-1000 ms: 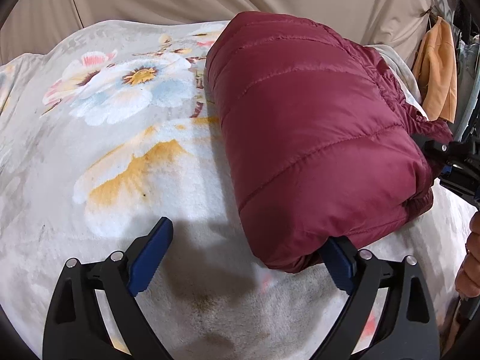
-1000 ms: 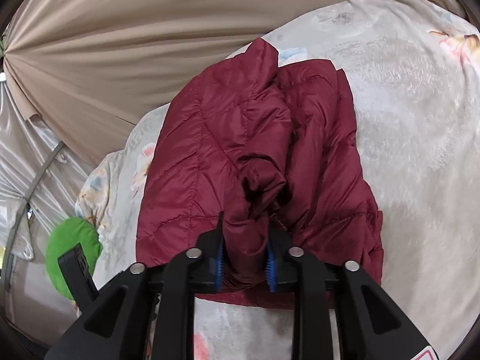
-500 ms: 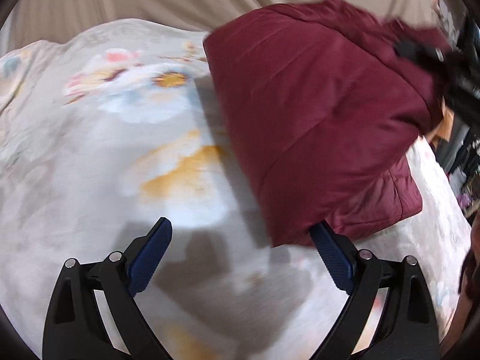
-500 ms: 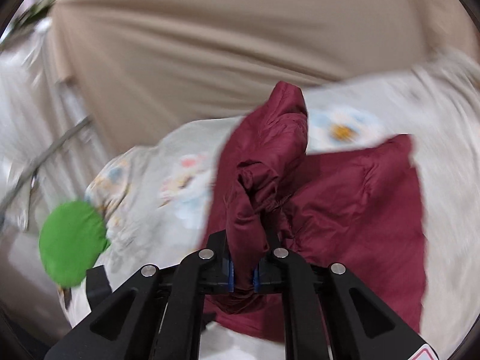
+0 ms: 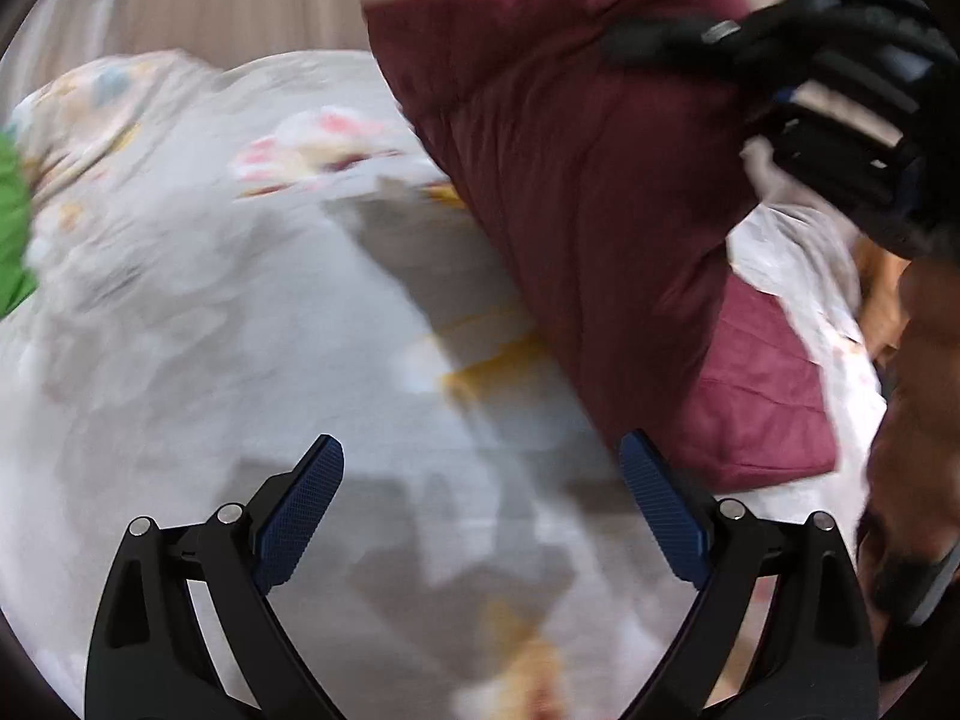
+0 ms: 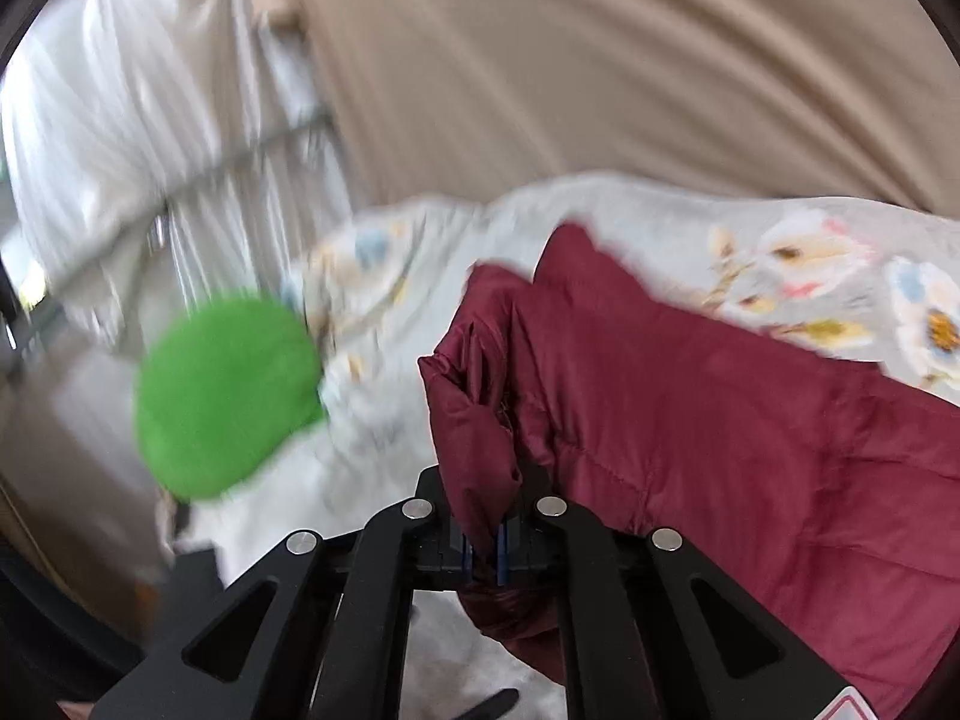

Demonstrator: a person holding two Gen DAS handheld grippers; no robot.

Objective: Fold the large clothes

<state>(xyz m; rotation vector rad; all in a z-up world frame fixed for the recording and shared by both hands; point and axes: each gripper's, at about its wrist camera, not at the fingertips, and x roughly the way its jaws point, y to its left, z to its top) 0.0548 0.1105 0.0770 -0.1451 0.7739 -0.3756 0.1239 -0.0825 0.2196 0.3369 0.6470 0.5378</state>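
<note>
A maroon puffer jacket (image 5: pixel 588 180) hangs lifted above the floral blanket (image 5: pixel 240 312), its lower part still lying on the blanket at the right. My right gripper (image 6: pixel 485 552) is shut on a bunched fold of the jacket (image 6: pixel 690 408); it also shows in the left wrist view (image 5: pixel 828 90) at the top right, holding the jacket up. My left gripper (image 5: pixel 480 510) is open and empty, low over the blanket, its right finger close to the jacket's hanging edge. Both views are motion-blurred.
A green round cushion (image 6: pixel 222 402) lies at the blanket's left edge. A beige curtain (image 6: pixel 600 60) hangs behind the bed. A white sheet and metal rail (image 6: pixel 150 138) stand to the left. The person's hand (image 5: pixel 918 420) is at the right.
My right gripper has lifted the jacket's fold up and over, unfolding the bundle. My left gripper has come free of the jacket's edge and drawn back, still open.
</note>
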